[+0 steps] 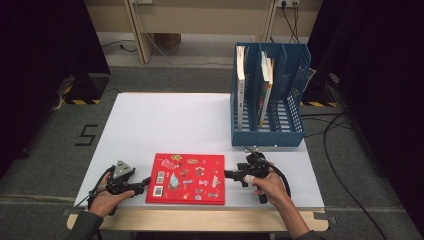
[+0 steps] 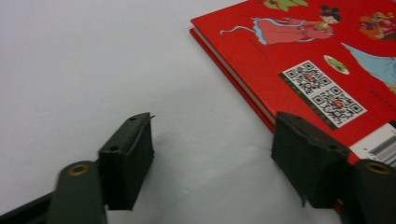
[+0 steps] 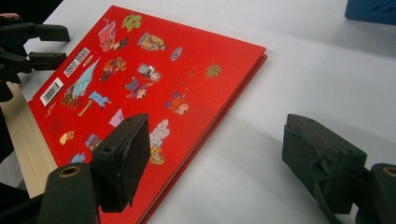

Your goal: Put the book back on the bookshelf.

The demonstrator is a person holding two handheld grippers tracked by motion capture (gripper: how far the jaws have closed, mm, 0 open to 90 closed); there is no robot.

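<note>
A red picture book [image 1: 186, 178] lies flat near the table's front edge, its cover printed with cartoon figures, QR codes and a barcode. My left gripper [image 1: 144, 183] lies level at the book's left edge. In the left gripper view its jaws [image 2: 212, 140] stand apart over bare white table, the right jaw at the edge of the book [image 2: 299, 56]. My right gripper [image 1: 227, 174] points at the book's right edge. In the right gripper view its open jaws [image 3: 217, 140] straddle that edge, one over the book's cover [image 3: 140, 79], the other over the table.
A blue three-slot file rack [image 1: 267, 95] stands at the table's back right with upright books in it. The white table [image 1: 165, 120] has a wooden front edge [image 3: 28, 154] close to the book. Cables lie on the floor to the right.
</note>
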